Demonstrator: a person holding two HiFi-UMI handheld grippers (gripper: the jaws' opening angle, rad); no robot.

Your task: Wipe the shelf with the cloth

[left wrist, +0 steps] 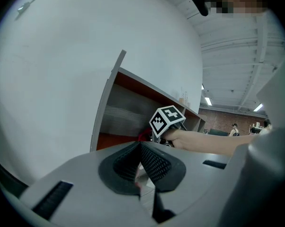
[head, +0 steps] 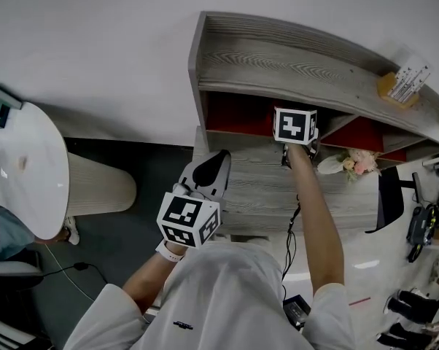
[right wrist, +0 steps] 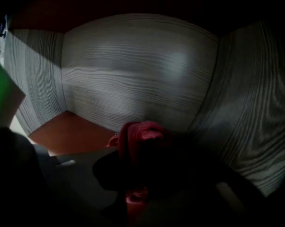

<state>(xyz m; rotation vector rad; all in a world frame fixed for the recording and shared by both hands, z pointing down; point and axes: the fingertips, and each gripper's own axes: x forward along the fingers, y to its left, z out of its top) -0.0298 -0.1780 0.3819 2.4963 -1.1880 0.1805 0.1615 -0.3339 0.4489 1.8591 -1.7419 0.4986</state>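
Note:
The grey wooden shelf (head: 278, 57) has red-backed compartments. My right gripper (head: 297, 138) reaches into the upper middle compartment, its jaws hidden under the top board. In the right gripper view this gripper (right wrist: 141, 148) is shut on a bunched red cloth (right wrist: 143, 137), close to the grey back wall (right wrist: 142, 70) of the compartment. The left gripper view shows a bit of that cloth (left wrist: 143, 135) below the marker cube (left wrist: 167, 120). My left gripper (head: 218, 159) hangs in front of the shelf's left end, away from it. Its jaws (left wrist: 139, 148) are shut together with nothing in them.
A white round table (head: 22, 166) stands at the left. Pale flowers (head: 354, 162) lie on the shelf board right of my right arm. A small holder (head: 403, 84) sits on the shelf top at the right. Cables and gear (head: 424, 224) crowd the floor at far right.

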